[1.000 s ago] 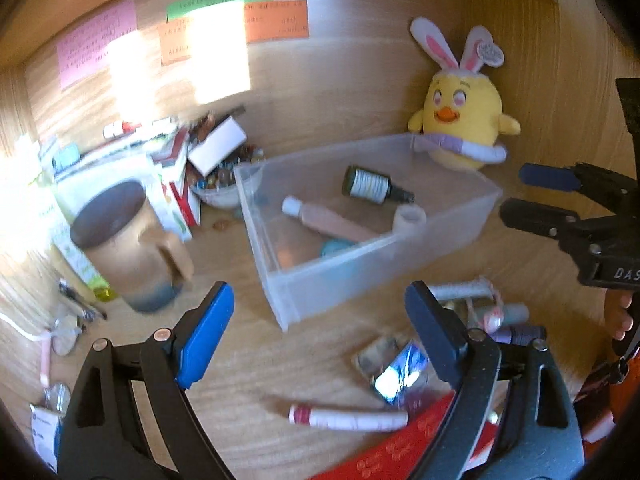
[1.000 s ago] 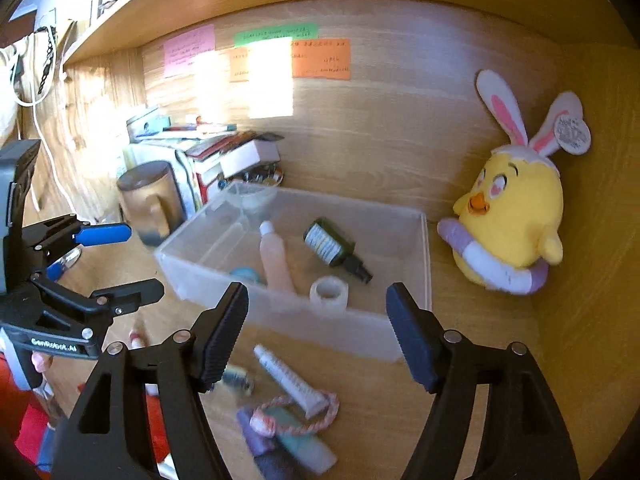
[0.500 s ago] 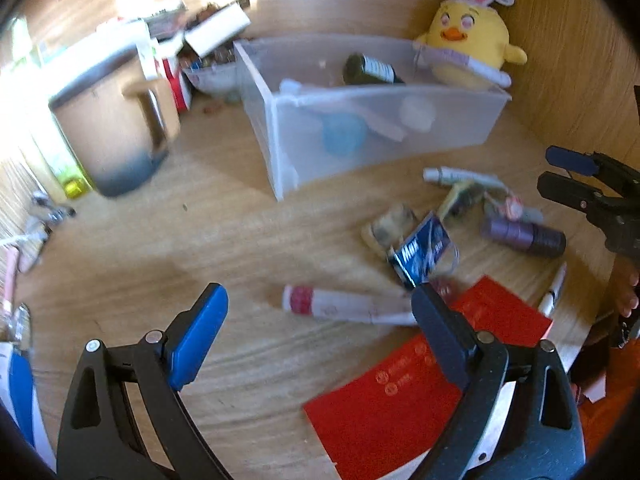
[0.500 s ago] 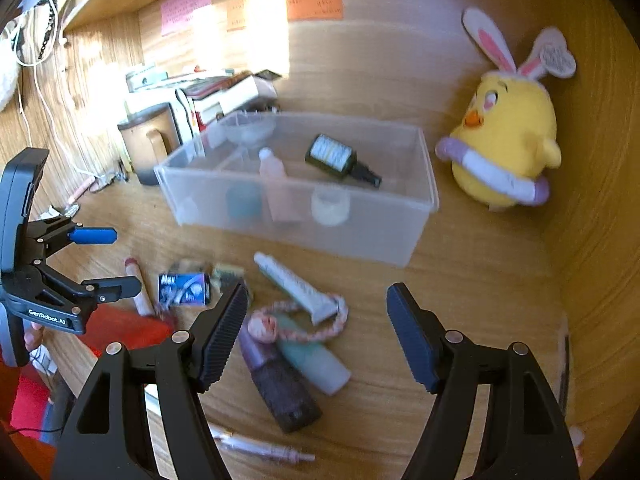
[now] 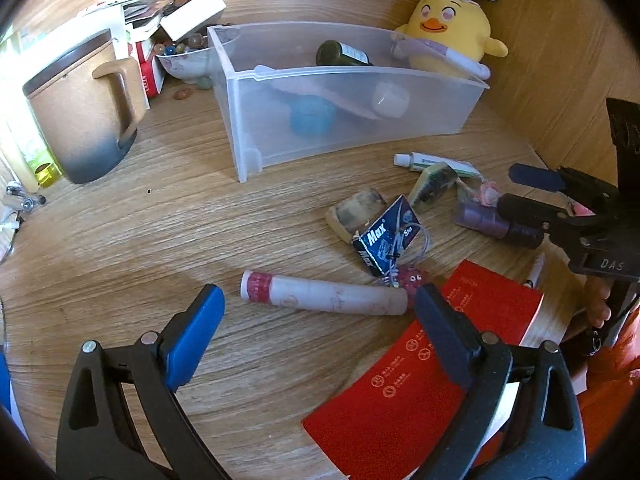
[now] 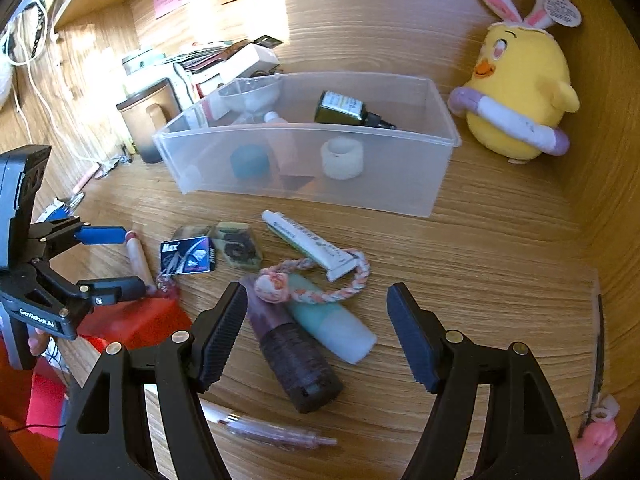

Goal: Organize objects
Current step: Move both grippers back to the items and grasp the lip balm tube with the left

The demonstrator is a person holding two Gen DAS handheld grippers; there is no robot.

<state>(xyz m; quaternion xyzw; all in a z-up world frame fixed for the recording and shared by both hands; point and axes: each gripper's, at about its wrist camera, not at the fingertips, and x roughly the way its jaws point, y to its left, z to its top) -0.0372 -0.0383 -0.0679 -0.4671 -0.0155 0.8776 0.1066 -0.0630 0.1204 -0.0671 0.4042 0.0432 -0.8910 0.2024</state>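
A clear plastic bin (image 5: pixel 344 128) (image 6: pixel 436 168) stands at the back and holds a dark bottle (image 6: pixel 344 110), a pink tube, a blue cap and a tape roll (image 6: pixel 342 158). Loose items lie in front of it: a pink-white tube (image 5: pixel 324 298), a blue Max packet (image 5: pixel 386 238) (image 6: pixel 188 258), a white tube (image 6: pixel 308 242), a braided ring (image 6: pixel 316 280), a purple bottle (image 6: pixel 294 356) and a teal bottle (image 6: pixel 332 324). My left gripper (image 5: pixel 316 336) is open just above the pink-white tube. My right gripper (image 6: pixel 316 334) is open over the purple and teal bottles.
A yellow chick plush (image 6: pixel 520 92) sits at the back right by the wooden wall. A brown mug (image 5: pixel 84 108), books and a bowl of beads (image 5: pixel 184 60) stand at the back left. A red booklet (image 5: pixel 432 364) lies at the desk's front edge.
Both grippers pulled back from the bin and tilted down toward the loose items on the desk. The left one came nearer the pink-white tube, the right one nearer the bottles.
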